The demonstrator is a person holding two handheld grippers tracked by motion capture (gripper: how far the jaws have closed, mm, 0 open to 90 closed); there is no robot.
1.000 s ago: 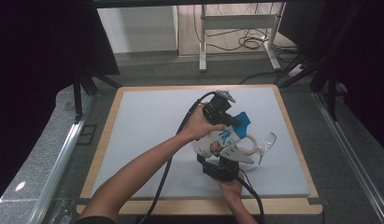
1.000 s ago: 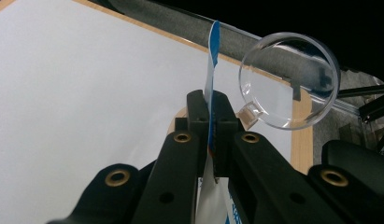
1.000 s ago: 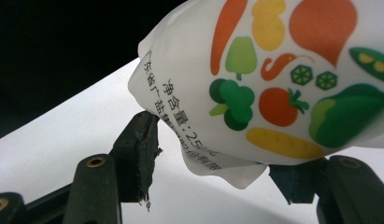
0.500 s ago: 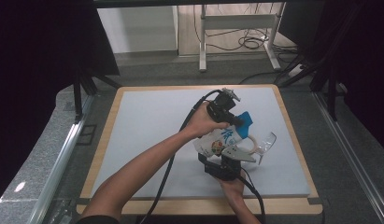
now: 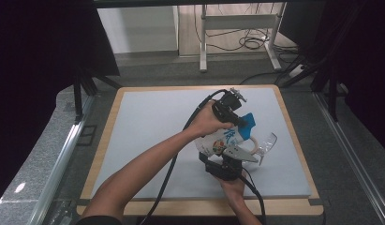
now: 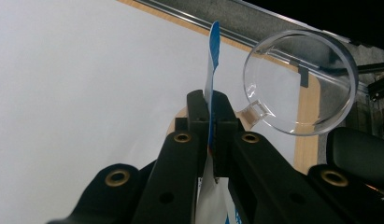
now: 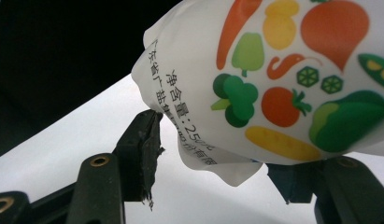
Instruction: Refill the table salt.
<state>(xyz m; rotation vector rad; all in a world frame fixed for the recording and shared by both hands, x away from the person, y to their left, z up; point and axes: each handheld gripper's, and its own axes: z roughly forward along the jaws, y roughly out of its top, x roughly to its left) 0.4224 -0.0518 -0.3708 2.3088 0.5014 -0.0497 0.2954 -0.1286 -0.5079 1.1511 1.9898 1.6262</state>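
Pouch point(image 5: 223, 140) pinched by left tongs point(image 6: 209, 122), right tongs point(image 7: 213, 154) spread; clear cup point(image 5: 267, 143) beside.

Left forearm reaches diagonally from the lower left, hand wrapped around the left tongs point(image 5: 241, 121), jaws pinched tight together. Right hand point(image 5: 234, 183) enters from the bottom edge, gripping the right tongs point(image 5: 227, 159), jaws partly spread.
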